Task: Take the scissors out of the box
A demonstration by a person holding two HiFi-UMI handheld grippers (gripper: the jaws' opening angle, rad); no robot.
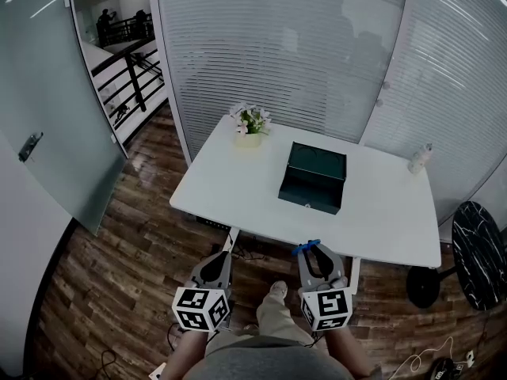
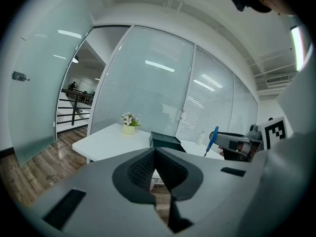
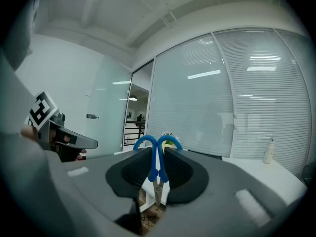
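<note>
Scissors point(image 3: 157, 167): out of the box, clamped in the right gripper point(image 1: 311, 250), well short of the table's near edge. Pads press on the blue handle shanks. The two loops stick out past the jaw tips toward the far side; the metal blades run back between the pads, their tips cut off behind the gripper body. In the head view only a scrap of blue shows at the jaws.

Left gripper point(image 1: 219, 258): jaws closed tip to tip, nothing between them. It is held level with the right one, to its left.

Hidden or unclear: box interior is not visible. The lid looks to be down, and a small pale spot on the near wall is too small to identify. The person's hands are mostly covered by the marker cubes point(image 1: 200, 307). Figures at the far stair railing point(image 1: 127, 70) are too small to read.

Materials and shapes: grippers are grey plastic with dark ribbed pads. Box point(image 1: 313, 179) is dark green and rectangular, with a recessed top panel. Flower pot point(image 1: 250, 125) is pale, with white blooms. A small pale bottle point(image 1: 420, 158) stands at the far right corner.

Surface and room: the white rectangular table point(image 1: 238, 188) carries the box at centre and the pot at far left. Glossy dark wood plank floor point(image 1: 135, 236). Glass partitions with horizontal blinds point(image 1: 301, 46) stand behind, and a frosted glass door point(image 1: 47, 93) is at left. A round black marbled top point(image 1: 479, 252) sits to the right of the table.
</note>
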